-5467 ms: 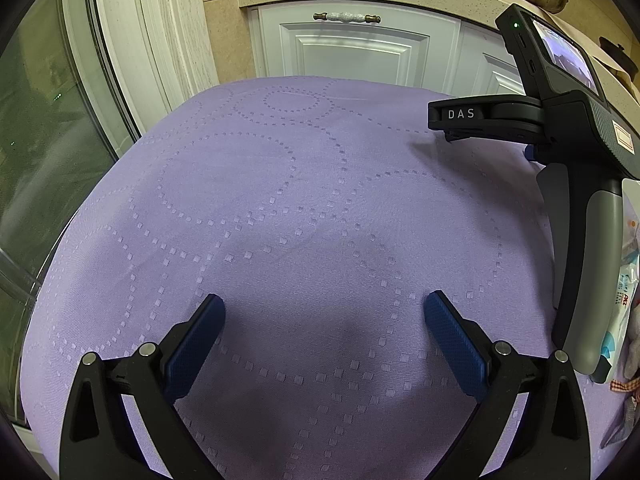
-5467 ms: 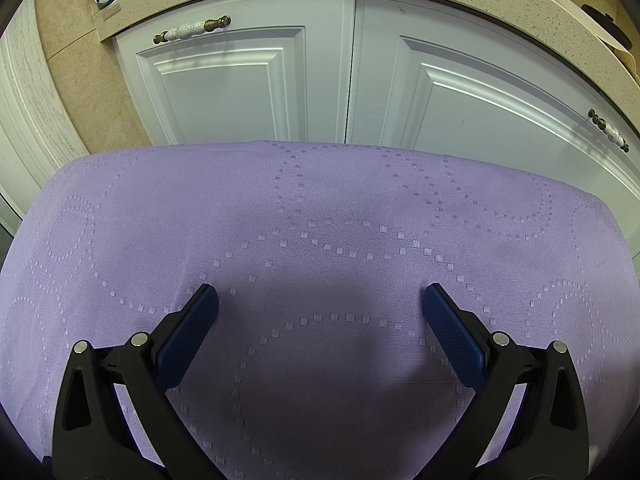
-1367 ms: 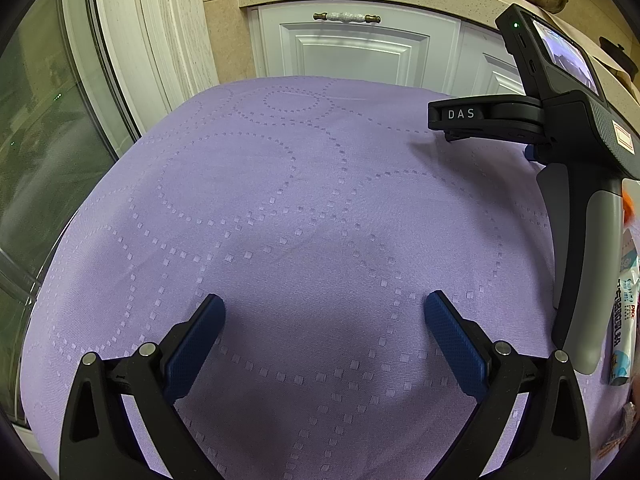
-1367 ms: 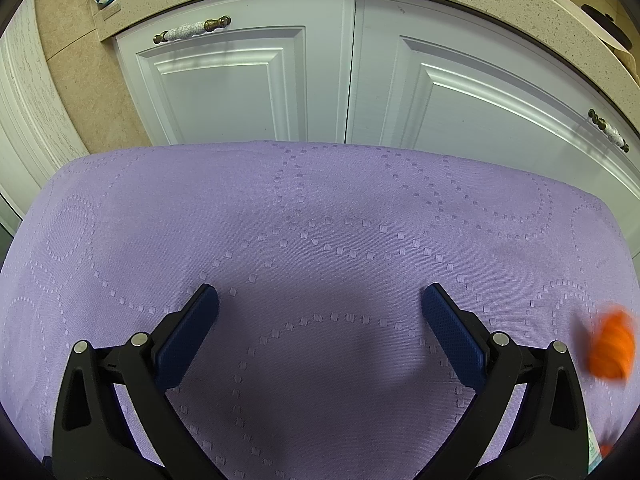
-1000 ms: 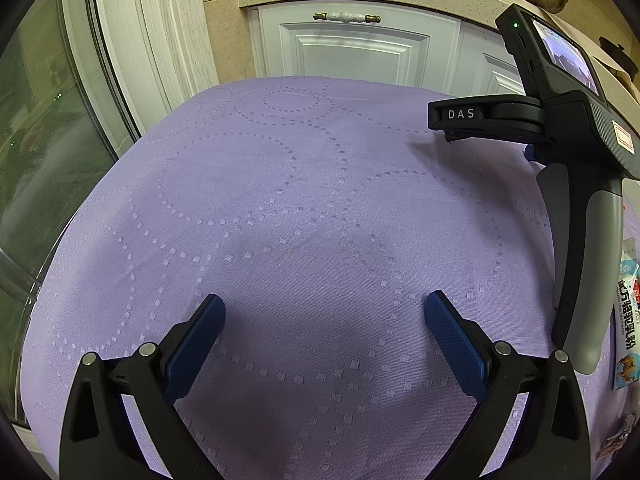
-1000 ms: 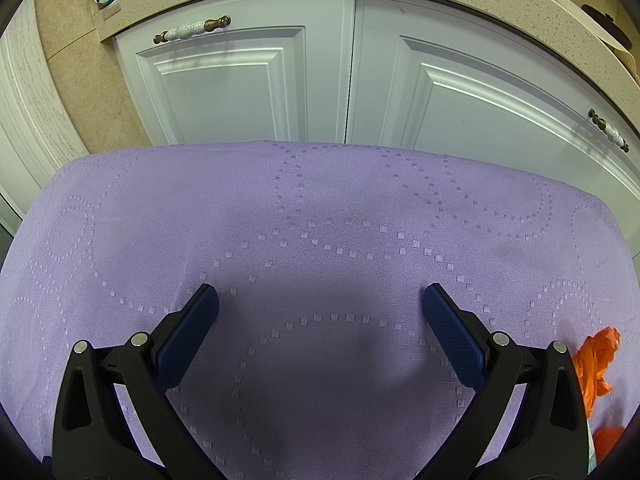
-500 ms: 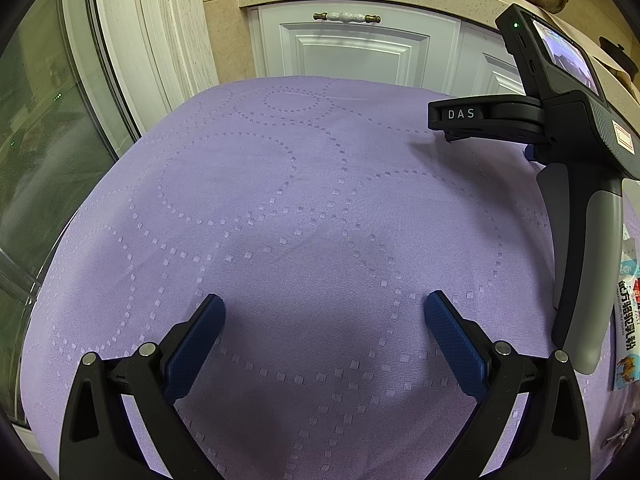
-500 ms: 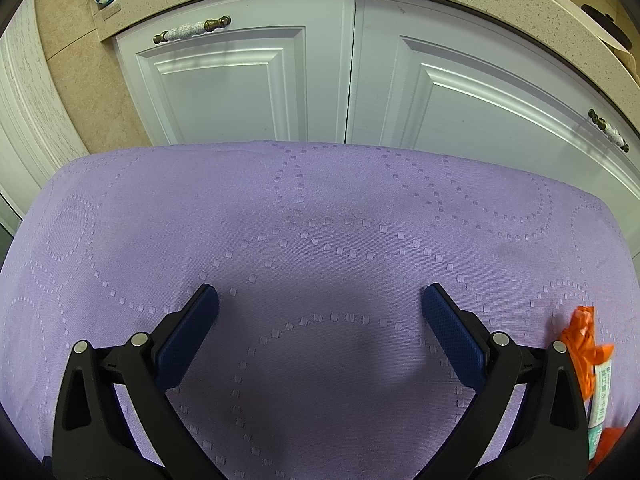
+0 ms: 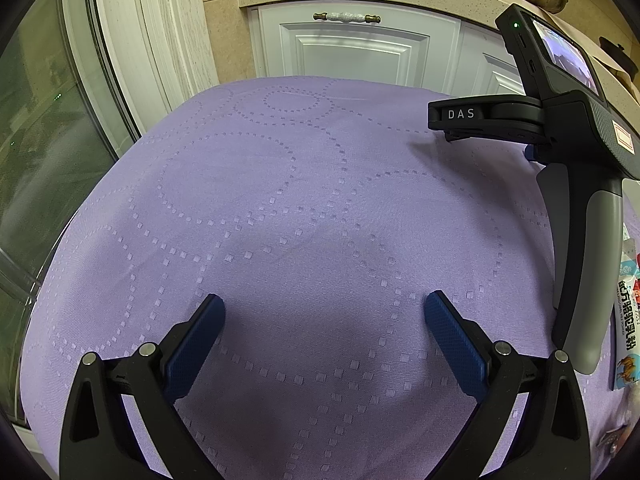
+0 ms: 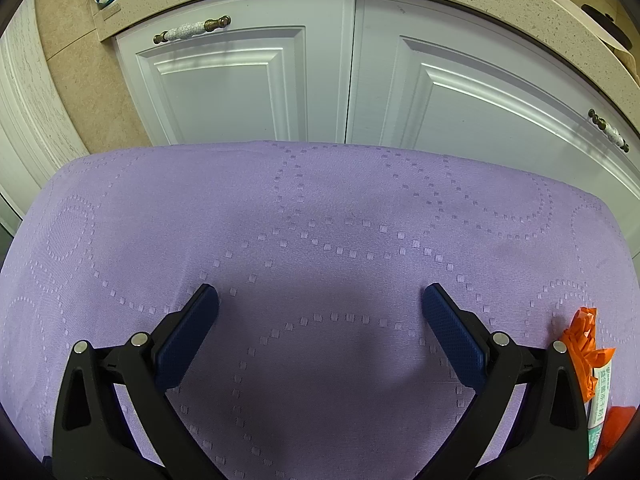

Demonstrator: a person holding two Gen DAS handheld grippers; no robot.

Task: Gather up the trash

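Right wrist view: orange wrapper (image 10: 585, 344) lies just right of right tool (image 10: 320, 300), long axis near-far; both tools released, left tool (image 9: 324, 306) farther.

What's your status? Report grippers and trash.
Left gripper open, empty. Right gripper open, empty. Orange wrapper and sachet on purple tablecloth, right edge. Nothing blocking.

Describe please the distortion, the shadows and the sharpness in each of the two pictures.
Left wrist view: strong fisheye bend, the cloth bulges like a dome, dark corners; a soft shadow lies between the open fingers; all sharp. Right wrist view: the cabinet doors curve, a soft shadow under the open right gripper; the orange wrapper at the edge is sharp.
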